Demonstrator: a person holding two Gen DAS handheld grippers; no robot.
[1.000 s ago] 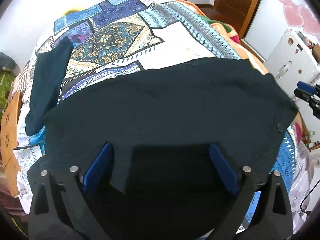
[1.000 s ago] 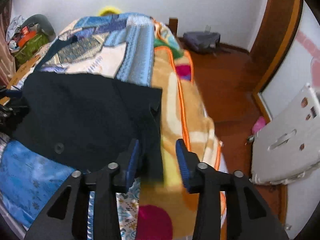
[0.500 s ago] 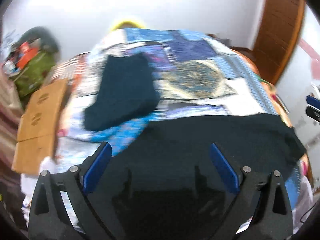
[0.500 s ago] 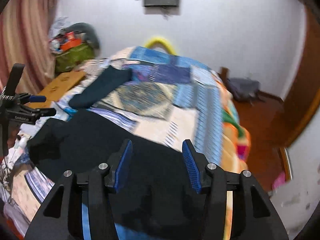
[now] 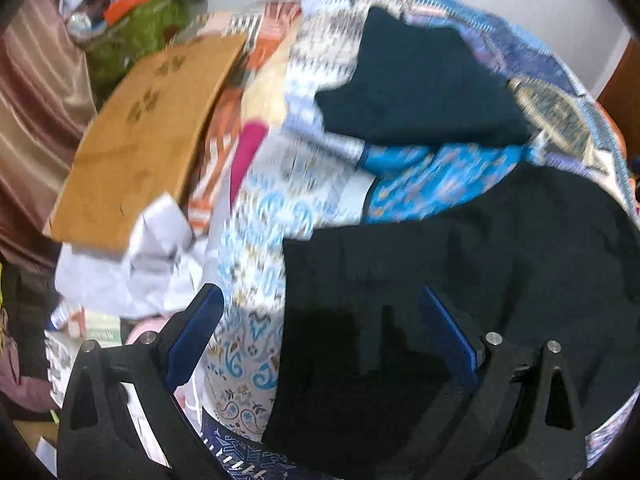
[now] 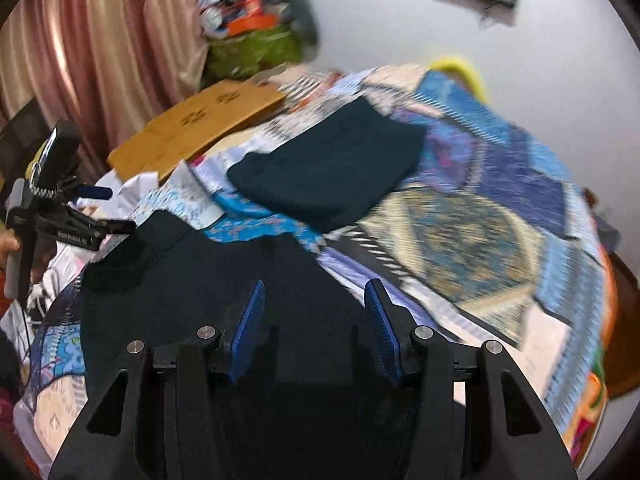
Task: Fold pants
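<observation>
The dark navy pants (image 5: pixel 480 264) lie spread flat on a patterned blue quilt (image 5: pixel 420 188). My left gripper (image 5: pixel 320 296) hangs open over the pants' left edge, half over cloth and half over quilt, with nothing pinched. Above the same dark cloth (image 6: pixel 208 280), my right gripper (image 6: pixel 315 286) is open, its blue pads clear of the fabric. A second dark piece (image 6: pixel 332 172) lies further back, beyond a strip of quilt; whether it joins the near cloth I cannot tell. The left gripper (image 6: pixel 116 208) shows at the left edge of the right wrist view.
A flat brown cardboard sheet (image 5: pixel 148 132) leans on the bed's left side. White crumpled paper and clutter (image 5: pixel 160 240) lie below it. A green bundle with bags (image 6: pixel 256 48) stands against the wall, and a pink curtain (image 6: pixel 100 40) hangs at the left.
Both views have swung left across the bed, from the door side to the curtain side. The right jaws have widened and no longer straddle the pants' edge. The left gripper stayed open.
</observation>
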